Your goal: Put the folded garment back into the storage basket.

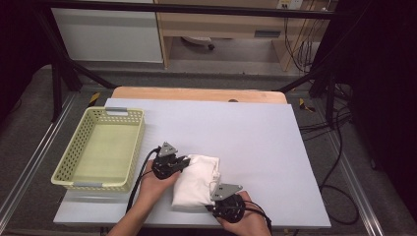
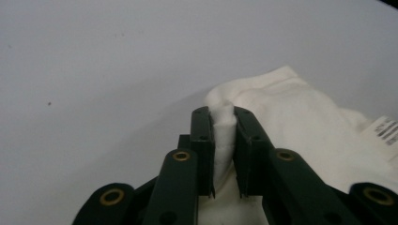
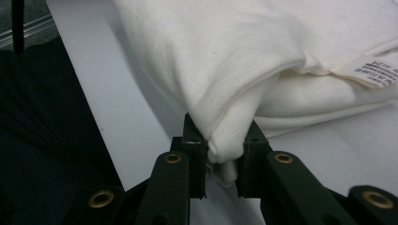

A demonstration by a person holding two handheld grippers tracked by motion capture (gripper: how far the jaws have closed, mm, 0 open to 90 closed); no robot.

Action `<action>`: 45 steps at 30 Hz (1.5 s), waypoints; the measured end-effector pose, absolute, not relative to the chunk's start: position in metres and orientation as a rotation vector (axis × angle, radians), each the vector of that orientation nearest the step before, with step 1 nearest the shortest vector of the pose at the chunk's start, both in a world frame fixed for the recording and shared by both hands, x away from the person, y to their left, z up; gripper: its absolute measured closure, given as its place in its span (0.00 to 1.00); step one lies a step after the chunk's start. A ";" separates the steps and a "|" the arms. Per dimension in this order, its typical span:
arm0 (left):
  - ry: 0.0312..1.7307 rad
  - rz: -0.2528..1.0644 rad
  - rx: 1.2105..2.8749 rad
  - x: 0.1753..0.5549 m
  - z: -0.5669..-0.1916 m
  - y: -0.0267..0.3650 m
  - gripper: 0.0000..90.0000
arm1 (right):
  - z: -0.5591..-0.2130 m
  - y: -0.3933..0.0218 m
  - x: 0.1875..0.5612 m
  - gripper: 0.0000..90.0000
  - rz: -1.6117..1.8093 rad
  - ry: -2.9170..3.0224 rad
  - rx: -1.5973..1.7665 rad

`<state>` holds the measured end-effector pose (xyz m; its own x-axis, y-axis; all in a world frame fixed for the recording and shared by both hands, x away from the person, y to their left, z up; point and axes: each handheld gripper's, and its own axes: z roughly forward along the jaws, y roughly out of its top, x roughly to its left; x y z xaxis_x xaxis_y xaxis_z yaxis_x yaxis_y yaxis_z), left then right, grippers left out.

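A folded white cloth (image 1: 195,180) lies on the white table near its front edge. My left gripper (image 1: 186,161) is at the cloth's upper left corner, and in the left gripper view its jaws are shut on a pinched ridge of the white cloth (image 2: 300,112), with the left gripper (image 2: 224,123) pressing from both sides. My right gripper (image 1: 214,192) sits at the cloth's lower right corner. In the right gripper view the right gripper (image 3: 224,140) is shut on a folded edge of the cloth (image 3: 225,61). A small label (image 3: 371,69) hangs from the cloth.
A pale yellow perforated basket (image 1: 74,169) stands at the table's left side, with nothing in it. The white table top (image 1: 236,128) stretches behind and right of the cloth. Cables (image 1: 339,167) run along the floor to the right.
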<state>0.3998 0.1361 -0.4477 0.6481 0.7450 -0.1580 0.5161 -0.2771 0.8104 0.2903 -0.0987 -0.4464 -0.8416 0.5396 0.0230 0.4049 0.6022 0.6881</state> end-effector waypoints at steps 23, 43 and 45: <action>0.902 0.326 1.922 0.398 -0.373 0.142 0.91 | -0.411 -0.087 0.324 0.87 1.158 2.689 0.717; 0.912 0.375 1.913 0.423 -0.313 0.148 0.91 | -0.349 -0.059 0.361 0.86 1.128 2.751 0.596; 0.915 0.379 1.917 0.424 -0.312 0.151 0.91 | -0.347 -0.056 0.362 0.86 1.130 2.751 0.594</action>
